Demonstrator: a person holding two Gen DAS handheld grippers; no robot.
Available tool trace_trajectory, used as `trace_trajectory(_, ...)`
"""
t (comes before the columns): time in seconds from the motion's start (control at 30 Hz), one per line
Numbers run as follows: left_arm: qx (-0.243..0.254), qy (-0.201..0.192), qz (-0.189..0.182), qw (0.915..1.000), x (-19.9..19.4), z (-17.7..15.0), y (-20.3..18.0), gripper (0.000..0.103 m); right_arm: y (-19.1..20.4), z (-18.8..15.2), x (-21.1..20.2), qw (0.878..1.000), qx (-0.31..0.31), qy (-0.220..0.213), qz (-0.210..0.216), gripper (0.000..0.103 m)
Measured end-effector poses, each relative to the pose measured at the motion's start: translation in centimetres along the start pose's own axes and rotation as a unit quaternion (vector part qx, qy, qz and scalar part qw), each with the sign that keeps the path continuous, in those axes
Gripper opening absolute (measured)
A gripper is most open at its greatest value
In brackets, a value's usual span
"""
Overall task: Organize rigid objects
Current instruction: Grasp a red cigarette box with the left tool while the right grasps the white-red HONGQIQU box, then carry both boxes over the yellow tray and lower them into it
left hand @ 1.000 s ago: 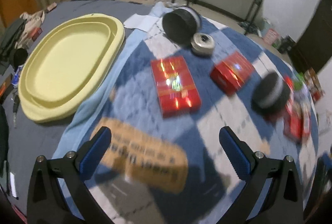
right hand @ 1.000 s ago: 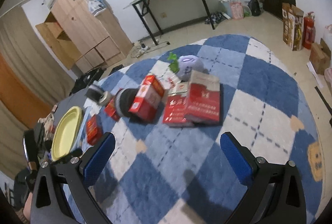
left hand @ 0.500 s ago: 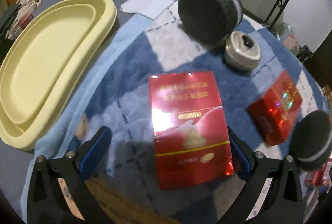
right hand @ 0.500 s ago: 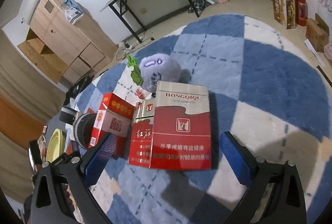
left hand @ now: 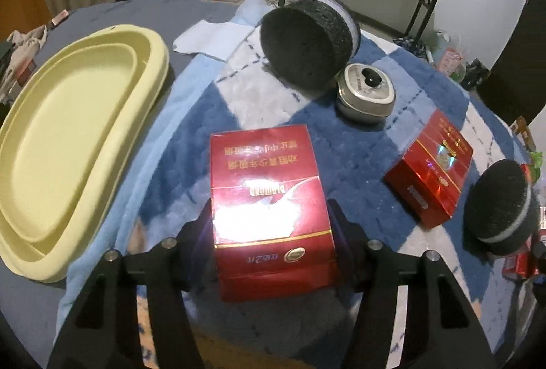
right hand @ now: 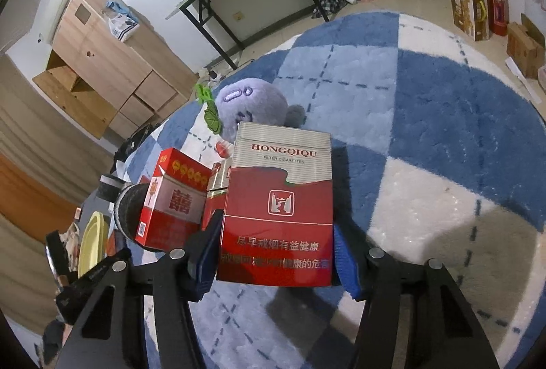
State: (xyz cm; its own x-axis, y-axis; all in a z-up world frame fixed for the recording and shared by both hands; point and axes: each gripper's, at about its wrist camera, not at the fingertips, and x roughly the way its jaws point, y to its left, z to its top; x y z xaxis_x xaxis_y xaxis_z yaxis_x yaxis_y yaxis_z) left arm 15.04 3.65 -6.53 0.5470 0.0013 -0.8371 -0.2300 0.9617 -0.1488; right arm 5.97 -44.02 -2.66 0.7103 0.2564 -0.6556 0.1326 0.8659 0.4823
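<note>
In the left wrist view my left gripper is shut on a glossy red cigarette box, its jaws pressed on the box's two sides over the blue-and-white rug. A yellow oval tray lies to the left. In the right wrist view my right gripper is shut on a red-and-silver HONGQIQU cigarette box, held flat between the blue pads. A second red box with a gold-printed lid stands just left of it.
In the left wrist view: a dark round sponge-like disc, a small metal tin, another red box, a second dark disc. In the right wrist view: a purple plush toy behind the box, a dark disc, the yellow tray far left.
Both grippers moved in on their boxes and closed: the left now clamps the glossy red box, the right clamps the HONGQIQU box. Both were open a second ago.
</note>
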Motion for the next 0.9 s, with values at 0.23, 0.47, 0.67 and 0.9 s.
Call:
trace_trajectory(0.23, 0.015, -0.04, 0.018, 0.9989, -4.7, 1.5, 2.0, 0.062, 1.9, -0.3, -2.7, 0.998, -0.048, -0.031, -0.022, 0.057)
trace_trajectory(0.47, -0.023, -0.062, 0.034, 0.9972, -10.1, 4.8, 10.9, 0.062, 11.4, -3.9, -6.6, 0.981, -0.183, -0.068, 0.0, 0.057)
trace_trajectory(0.67, -0.013, -0.067, 0.09, 0.9937, -10.3, 5.4, 18.3, 0.062, 27.1, -10.3, -4.1, 0.949, -0.298, -0.016, 0.1, 0.057)
trace_trajectory(0.9, -0.021, -0.034, 0.078, 0.9961, -7.6, 4.9, 23.1, 0.062, 40.2, -15.1, 4.9, 0.91, -0.387, 0.076, 0.127, 0.057)
